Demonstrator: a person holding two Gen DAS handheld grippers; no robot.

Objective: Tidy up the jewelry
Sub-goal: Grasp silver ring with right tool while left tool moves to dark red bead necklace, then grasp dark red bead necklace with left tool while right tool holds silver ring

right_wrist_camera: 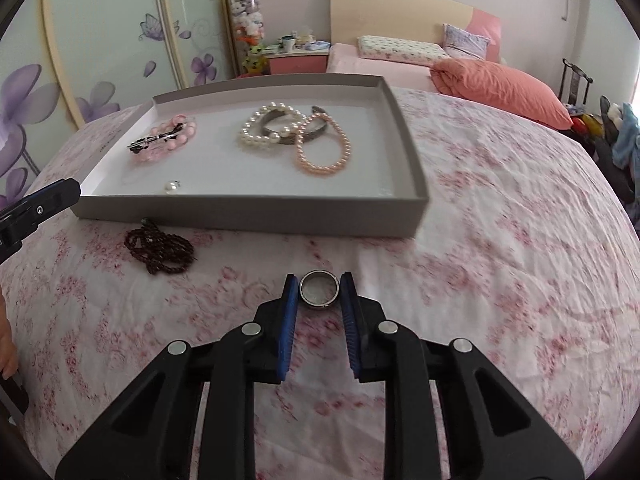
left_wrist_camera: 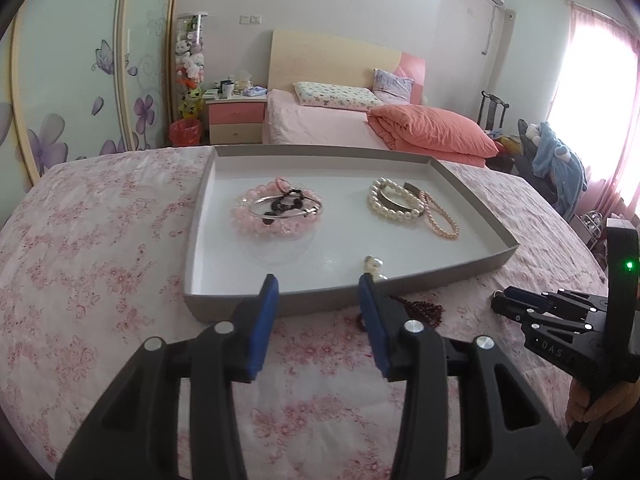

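A grey tray with a white floor lies on the flowered bedcover. In it are pink bead bracelets with a silver bangle, a white pearl bracelet around a metal cuff, a peach pearl bracelet and a small pearl piece near the front wall. A dark red bead string lies on the cover in front of the tray. My right gripper is shut on a silver ring, low over the cover. My left gripper stands open over the tray's front wall, with nothing between its fingers.
The tray sits on a round surface under a pink flowered cover. Behind it are a bed with an orange quilt, a nightstand and wardrobe doors on the left. A hand shows at the right gripper's handle.
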